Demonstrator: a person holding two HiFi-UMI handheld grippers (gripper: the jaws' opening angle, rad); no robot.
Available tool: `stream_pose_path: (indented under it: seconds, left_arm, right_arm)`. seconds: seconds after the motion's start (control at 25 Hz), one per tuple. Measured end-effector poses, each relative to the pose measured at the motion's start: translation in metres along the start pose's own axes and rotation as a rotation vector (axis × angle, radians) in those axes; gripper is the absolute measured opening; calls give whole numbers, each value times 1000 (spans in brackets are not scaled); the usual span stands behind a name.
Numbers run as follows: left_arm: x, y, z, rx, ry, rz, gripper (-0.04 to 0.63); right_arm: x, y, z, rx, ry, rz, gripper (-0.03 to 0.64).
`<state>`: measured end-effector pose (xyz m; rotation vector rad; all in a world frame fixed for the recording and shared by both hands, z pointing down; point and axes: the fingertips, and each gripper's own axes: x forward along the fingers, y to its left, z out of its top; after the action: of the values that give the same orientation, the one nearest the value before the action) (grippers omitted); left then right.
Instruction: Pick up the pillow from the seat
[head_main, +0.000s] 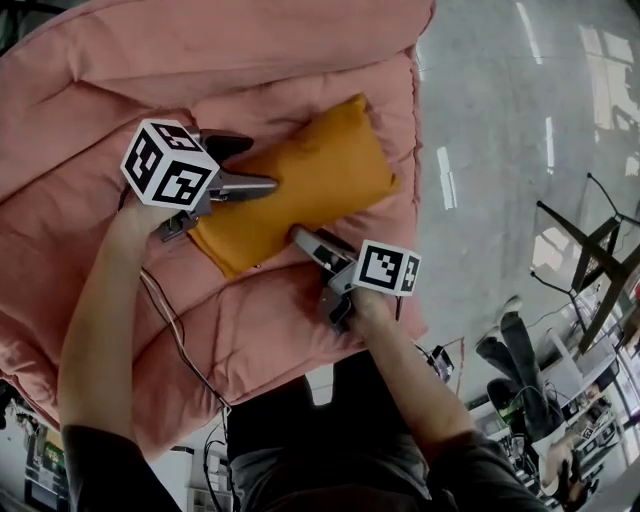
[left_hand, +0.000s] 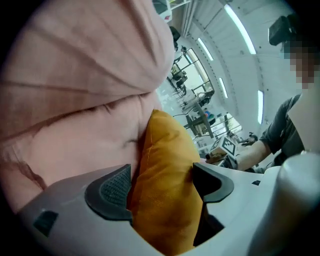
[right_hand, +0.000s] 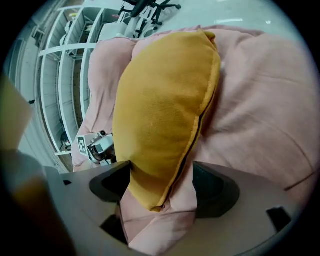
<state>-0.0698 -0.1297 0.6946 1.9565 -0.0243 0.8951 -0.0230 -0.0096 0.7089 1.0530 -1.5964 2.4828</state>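
An orange pillow (head_main: 300, 180) lies on the pink padded seat (head_main: 100, 280). My left gripper (head_main: 255, 165) is at the pillow's left end, jaws spread wide around it. In the left gripper view the pillow (left_hand: 165, 190) fills the gap of that gripper (left_hand: 162, 185), against the pink seat (left_hand: 75, 100). My right gripper (head_main: 318, 243) is at the pillow's near corner. In the right gripper view the pillow (right_hand: 160, 110) and a fold of the pink seat cover (right_hand: 260, 100) sit between the wide-apart jaws of the right gripper (right_hand: 161, 185), with gaps beside the pads.
Right of the seat is glossy grey floor (head_main: 500, 120). A black-framed stand (head_main: 590, 250) and office clutter are at the far right. A cable (head_main: 175, 330) trails from the left gripper across the seat's front. Shelving (right_hand: 65, 75) shows behind the seat.
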Motion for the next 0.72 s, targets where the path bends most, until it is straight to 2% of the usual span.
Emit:
stream_pose_path:
  seconds: [0.12, 0.24, 0.44, 0.72]
  left_arm:
    - [0, 0, -10, -69, 8, -54, 379]
    - [0, 4, -22, -99, 15, -71, 377]
    - [-1, 0, -39, -112, 24, -78, 338]
    - [-16, -22, -33, -75, -20, -66, 278]
  right_arm:
    - [10, 2, -3, -5, 4, 49, 331]
    - [23, 3, -5, -42, -4, 86, 331]
    - [29, -5, -15, -92, -31, 45, 330]
    - [16, 25, -15, -185, -75, 116, 328]
